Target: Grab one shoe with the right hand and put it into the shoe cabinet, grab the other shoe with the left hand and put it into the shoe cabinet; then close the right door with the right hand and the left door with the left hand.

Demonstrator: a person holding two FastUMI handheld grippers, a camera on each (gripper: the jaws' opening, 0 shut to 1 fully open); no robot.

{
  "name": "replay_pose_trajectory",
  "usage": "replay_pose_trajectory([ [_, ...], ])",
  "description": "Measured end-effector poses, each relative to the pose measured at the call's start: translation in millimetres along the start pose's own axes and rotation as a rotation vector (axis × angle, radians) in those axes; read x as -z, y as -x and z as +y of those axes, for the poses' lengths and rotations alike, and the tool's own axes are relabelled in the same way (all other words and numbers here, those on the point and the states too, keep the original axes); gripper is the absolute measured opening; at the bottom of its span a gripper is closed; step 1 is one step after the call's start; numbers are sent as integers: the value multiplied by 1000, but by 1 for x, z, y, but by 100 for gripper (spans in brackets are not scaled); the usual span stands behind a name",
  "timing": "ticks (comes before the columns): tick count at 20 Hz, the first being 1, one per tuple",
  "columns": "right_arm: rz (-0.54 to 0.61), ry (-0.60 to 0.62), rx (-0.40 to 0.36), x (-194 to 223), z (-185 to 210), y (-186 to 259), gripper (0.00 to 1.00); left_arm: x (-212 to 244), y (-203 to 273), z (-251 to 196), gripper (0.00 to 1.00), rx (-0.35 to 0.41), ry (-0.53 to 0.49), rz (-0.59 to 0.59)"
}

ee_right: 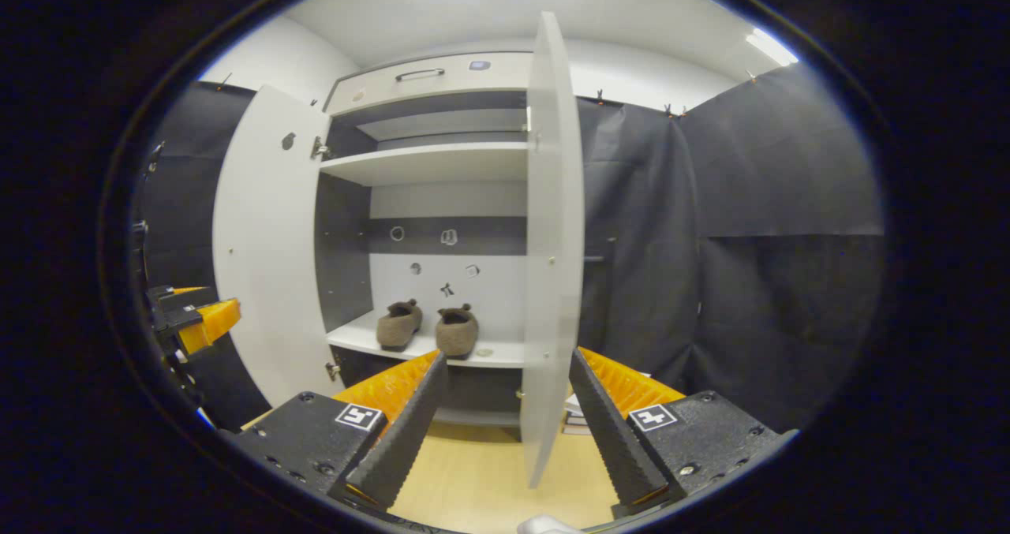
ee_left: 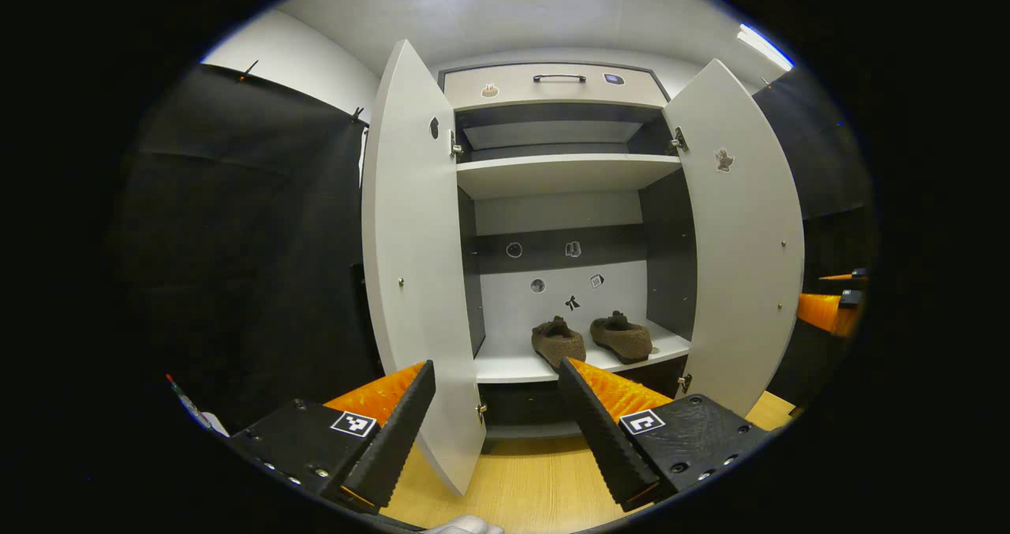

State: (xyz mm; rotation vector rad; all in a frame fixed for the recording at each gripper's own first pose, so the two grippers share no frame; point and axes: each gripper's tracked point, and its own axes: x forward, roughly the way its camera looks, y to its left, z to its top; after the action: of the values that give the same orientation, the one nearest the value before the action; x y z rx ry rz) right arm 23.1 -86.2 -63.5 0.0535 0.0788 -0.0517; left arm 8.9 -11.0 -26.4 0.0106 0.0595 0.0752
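Tongs, left (ee_left: 495, 408): fingers apart, nothing between them but air, aimed at the edge of the left door (ee_left: 418, 281) and the cabinet opening beyond. Held back from the cabinet (ee_left: 560, 171), over bare wooden floor (ee_left: 536, 479).

Tongs, right (ee_right: 505, 416): fingers likewise apart and empty, straddling the edge of the right door (ee_right: 552, 242) without touching it, as far as can be judged. Left tongs also caught at the far left rim of the right gripper view.

Shoes, two, brown and fuzzy: one (ee_left: 558, 341) near the front edge of the bottom shelf (ee_left: 513, 364), the other (ee_left: 622, 335) just beside it, closer to the right wall. Same pair in the right gripper view (ee_right: 398, 323) (ee_right: 458, 330), side by side, apart from each other, toes toward the back.

Progress, judged: both shoes stowed, so the first two steps done. Both doors standing wide open; closing of the right door, then the left, not yet begun. Right tongs well placed for the push.

Upper shelf (ee_left: 564, 173) bare. Drawer (ee_left: 552, 84) at top with a dark handle (ee_left: 559, 77).

Writing: none readable. Small picture stickers on the back panel (ee_left: 564, 281), drawer front and door insides; too small to make out. Square black-and-white markers on the tong bodies, no text.
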Motion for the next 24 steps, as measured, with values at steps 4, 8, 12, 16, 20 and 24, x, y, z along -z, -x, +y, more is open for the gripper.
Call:
replay_pose_trajectory([
  [4,-46,-33,199,-27,-86,-9,99,-2,5,-5,96,16,2,4],
  [8,19,-79,228,-17,-116,-46,98,-5,10,-7,96,16,-4,-2],
  [12,54,-23,152,-10,-102,-73,100,-1,11,1,96,-12,-20,8],
  [16,60,36,134,-15,-85,-79,87,1,13,8,96,-22,4,5],
  [20,71,47,61,-12,-38,-70,92,4,11,15,96,-17,14,9],
  [24,47,82,-34,-8,29,-77,92,6,10,28,96,-20,1,13],
])
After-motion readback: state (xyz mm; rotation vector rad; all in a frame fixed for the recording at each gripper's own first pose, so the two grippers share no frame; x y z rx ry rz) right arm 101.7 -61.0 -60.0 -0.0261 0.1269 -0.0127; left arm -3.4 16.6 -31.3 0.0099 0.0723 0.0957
